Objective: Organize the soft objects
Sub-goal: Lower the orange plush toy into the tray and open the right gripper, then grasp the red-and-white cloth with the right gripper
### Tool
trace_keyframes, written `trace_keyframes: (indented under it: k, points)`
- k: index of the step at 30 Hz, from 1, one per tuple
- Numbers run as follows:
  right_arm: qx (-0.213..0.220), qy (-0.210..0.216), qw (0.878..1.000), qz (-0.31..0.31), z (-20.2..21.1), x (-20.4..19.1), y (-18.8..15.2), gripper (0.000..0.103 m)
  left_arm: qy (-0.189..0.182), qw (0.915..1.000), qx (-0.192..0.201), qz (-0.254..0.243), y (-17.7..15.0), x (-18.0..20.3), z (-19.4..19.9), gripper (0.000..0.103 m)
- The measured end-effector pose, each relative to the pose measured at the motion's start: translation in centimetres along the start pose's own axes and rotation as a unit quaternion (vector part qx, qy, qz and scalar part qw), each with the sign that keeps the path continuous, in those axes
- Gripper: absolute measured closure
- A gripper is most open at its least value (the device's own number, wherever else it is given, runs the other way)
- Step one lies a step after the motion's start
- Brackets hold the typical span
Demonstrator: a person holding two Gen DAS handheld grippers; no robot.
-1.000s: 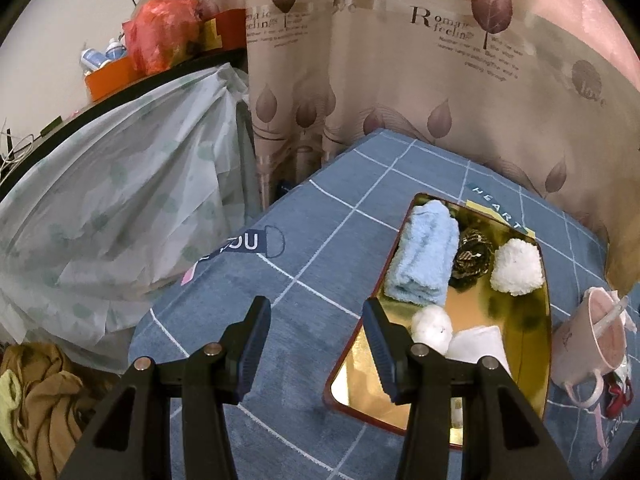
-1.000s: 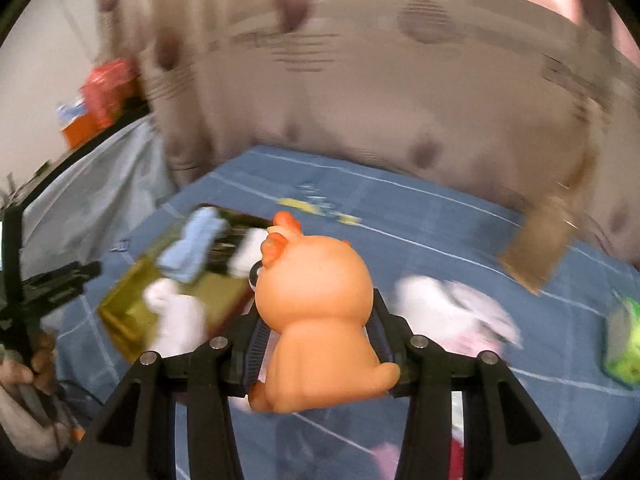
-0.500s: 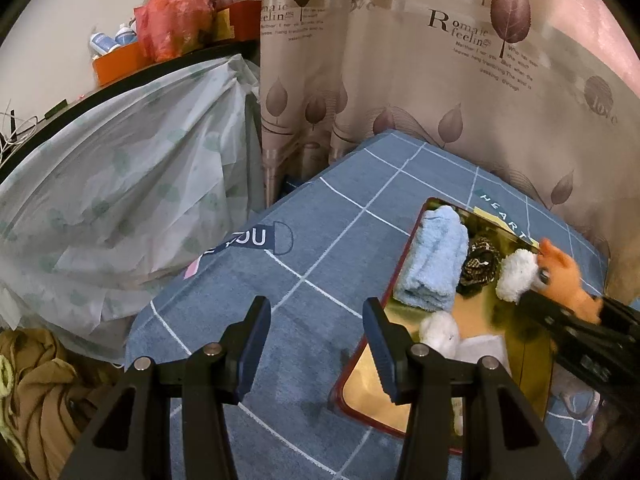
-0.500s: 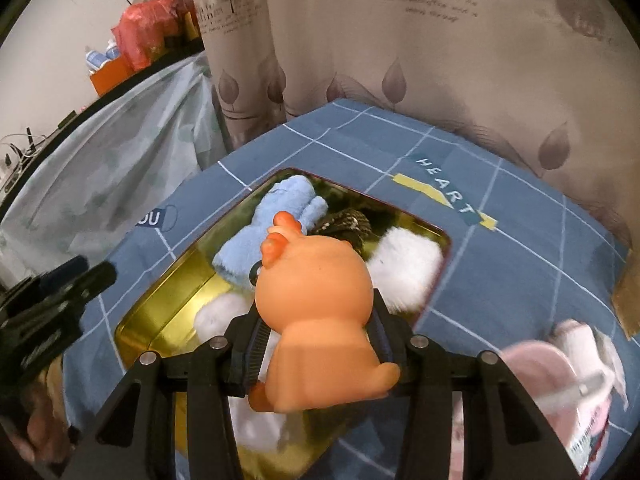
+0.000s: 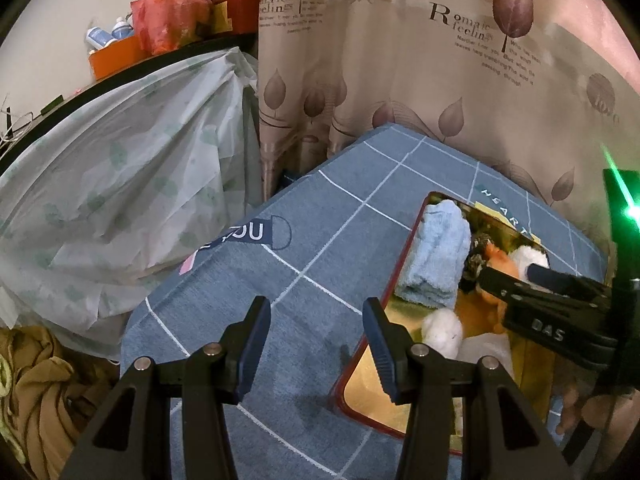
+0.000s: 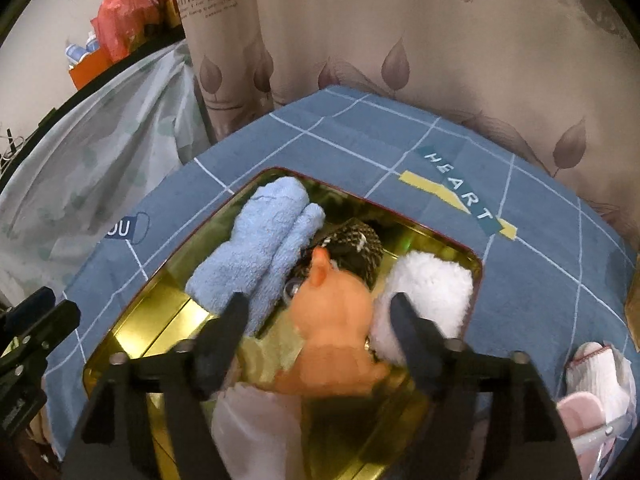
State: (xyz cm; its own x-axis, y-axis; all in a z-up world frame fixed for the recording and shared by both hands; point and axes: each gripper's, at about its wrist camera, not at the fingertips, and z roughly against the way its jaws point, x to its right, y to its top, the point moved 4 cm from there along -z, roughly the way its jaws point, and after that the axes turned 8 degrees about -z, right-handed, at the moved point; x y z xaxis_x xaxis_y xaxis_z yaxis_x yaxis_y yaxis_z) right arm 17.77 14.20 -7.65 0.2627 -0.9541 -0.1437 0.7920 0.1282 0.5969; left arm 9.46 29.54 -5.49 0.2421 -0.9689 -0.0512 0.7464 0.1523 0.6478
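An orange soft toy animal sits between the opening jaws of my right gripper, over the gold tray. Gaps show on both sides of the toy, so the pads no longer press it. Around it in the tray lie a rolled light-blue towel, a dark speckled bundle, a white fluffy ball and a white cloth. My left gripper hangs open and empty over the blue checked tablecloth, beside the tray's left rim. From there the right gripper and the toy show at right.
A pink cup holding white fabric stands right of the tray. A leaf-print curtain hangs behind the table. At left is a plastic-draped surface with an orange box and red bag; brown clothes lie below.
My right gripper swung left and down from beside the cup to over the tray with the orange toy, then its jaws spread apart off the toy. My left gripper stayed put.
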Motion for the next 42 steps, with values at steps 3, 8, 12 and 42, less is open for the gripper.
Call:
trace_keyframes:
  k: [3,8,12,42]
  points:
    - [0.015,-0.002,1.0,0.008,1.9,0.1,-0.5,0.029,0.003,1.0,0.002,-0.003,-0.1,0.1,0.1,0.054]
    - [0.044,0.012,0.999,0.009,6.3,1.0,-2.7,0.028,0.005,1.0,0.003,-0.007,-0.2,0.3,0.0,0.054]
    - [0.056,0.004,0.998,-0.006,9.7,3.6,-5.4,0.028,0.009,0.9998,0.005,-0.015,-0.2,0.5,0.2,0.054]
    - [0.013,-0.156,0.979,-0.128,9.2,22.8,-14.1,0.014,-0.014,0.9931,0.036,-0.11,-0.8,6.3,2.8,0.054]
